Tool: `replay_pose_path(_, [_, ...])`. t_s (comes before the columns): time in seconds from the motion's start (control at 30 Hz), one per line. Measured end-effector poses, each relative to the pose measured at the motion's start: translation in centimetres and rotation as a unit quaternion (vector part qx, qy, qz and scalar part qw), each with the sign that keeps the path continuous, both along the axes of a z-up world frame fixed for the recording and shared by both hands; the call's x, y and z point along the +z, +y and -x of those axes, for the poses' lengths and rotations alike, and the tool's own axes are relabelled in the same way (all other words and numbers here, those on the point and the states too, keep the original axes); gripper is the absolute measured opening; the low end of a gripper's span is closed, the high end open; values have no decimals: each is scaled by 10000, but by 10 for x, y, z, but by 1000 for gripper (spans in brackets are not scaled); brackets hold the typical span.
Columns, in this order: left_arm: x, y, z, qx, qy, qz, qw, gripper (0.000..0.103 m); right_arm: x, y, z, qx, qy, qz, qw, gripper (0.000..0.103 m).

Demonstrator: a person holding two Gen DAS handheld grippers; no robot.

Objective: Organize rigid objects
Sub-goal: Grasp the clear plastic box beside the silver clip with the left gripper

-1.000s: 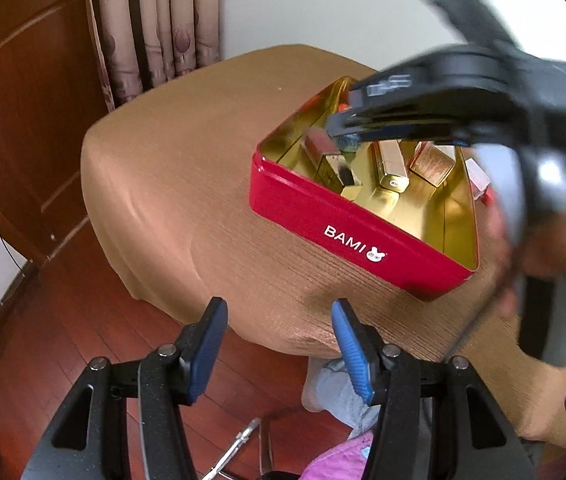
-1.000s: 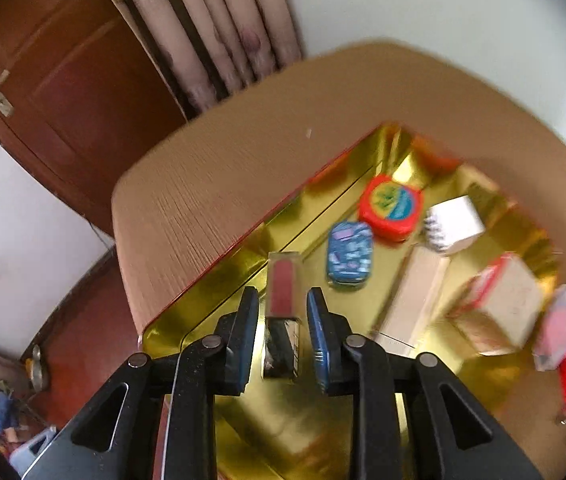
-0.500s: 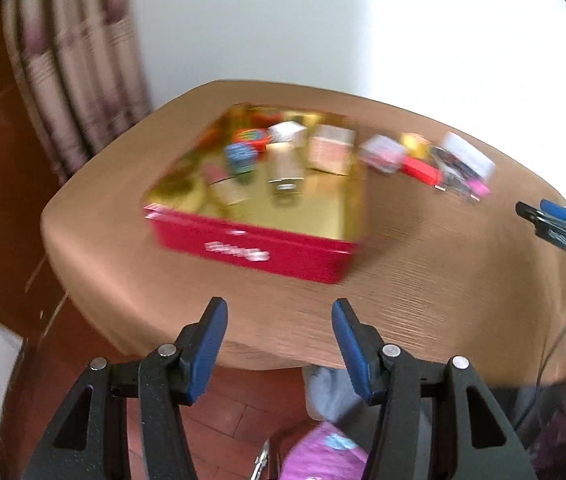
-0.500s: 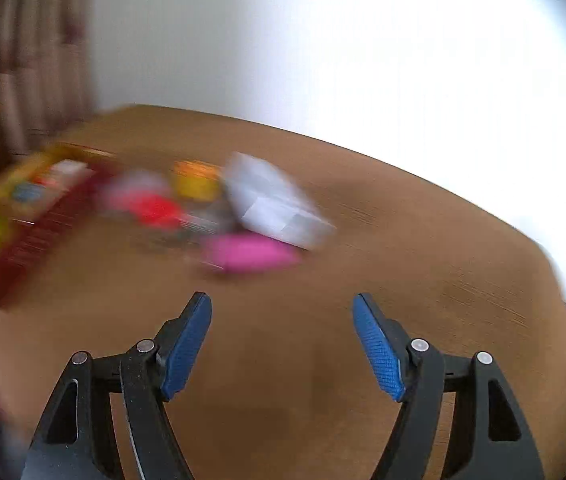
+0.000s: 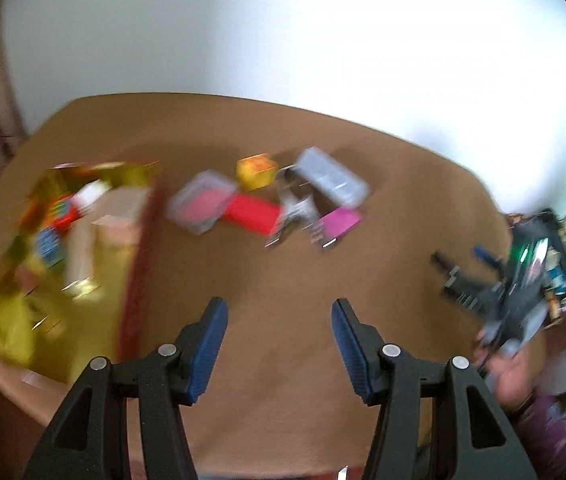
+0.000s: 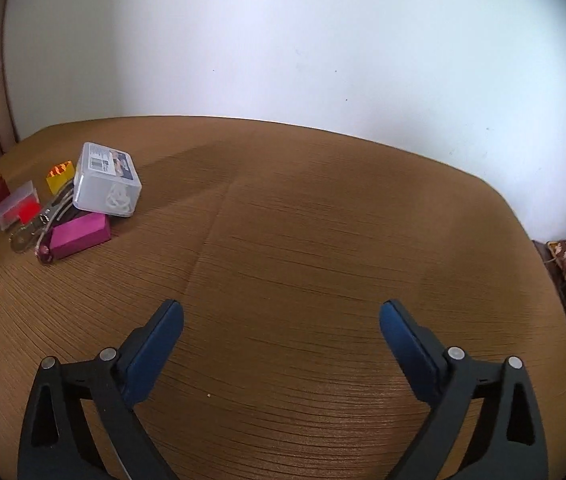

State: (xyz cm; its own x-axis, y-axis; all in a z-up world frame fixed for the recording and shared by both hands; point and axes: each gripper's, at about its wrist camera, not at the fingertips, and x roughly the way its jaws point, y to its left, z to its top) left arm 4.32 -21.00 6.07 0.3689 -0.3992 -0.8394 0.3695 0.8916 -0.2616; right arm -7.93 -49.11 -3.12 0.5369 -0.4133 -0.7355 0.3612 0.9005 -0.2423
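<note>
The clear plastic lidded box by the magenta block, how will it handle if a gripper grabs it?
The clear plastic lidded box looks rigid and probably light. Its smooth walls may slip. Propped tilted on clutter, it could tip when nudged.

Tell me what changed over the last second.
The right gripper let go of the lipstick in the red tin, swung right over bare tablecloth, and its jaws have just been opening, empty. The left gripper panned right too. It stayed open and empty.

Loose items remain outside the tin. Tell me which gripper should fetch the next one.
Probably the left gripper: open, empty, with the pile around the magenta box ahead of it. The right gripper, also open and empty, faces bare tabletop, the pile far to its left.
</note>
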Motion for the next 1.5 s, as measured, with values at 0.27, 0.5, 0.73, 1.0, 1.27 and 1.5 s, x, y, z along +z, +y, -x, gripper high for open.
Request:
replay_pose_path(0.27, [-27, -77, -95, -16, 1761, 1434, 9739, 56, 3, -19, 8, 61, -269, -445, 9986, 98])
replay_pose_path(0.5, [-70, -94, -136, 607, 2608, 1493, 9518, 56, 10, -9, 20, 207, -446, -673, 9965, 98])
replay_pose_path(0.73, [-87, -98, -157, 989, 2810, 1348, 9450, 56, 11, -3, 16, 362, -467, -837, 9947, 98])
replay_pose_path(1.0, [-100, -103, -167, 1055, 2997, 1436, 9372, 58, 9, 0, 13, 426, -440, -890, 9941, 98])
replay_pose_path(1.27, [-104, -98, -185, 1214, 2725, 1881, 9358, 58, 8, 2, 14, 423, -414, -892, 9942, 99])
replay_pose_path(1.5, [-115, -104, -190, 1190, 2815, 1768, 9356, 36, 6, 3, 13, 392, -324, -901, 9946, 99])
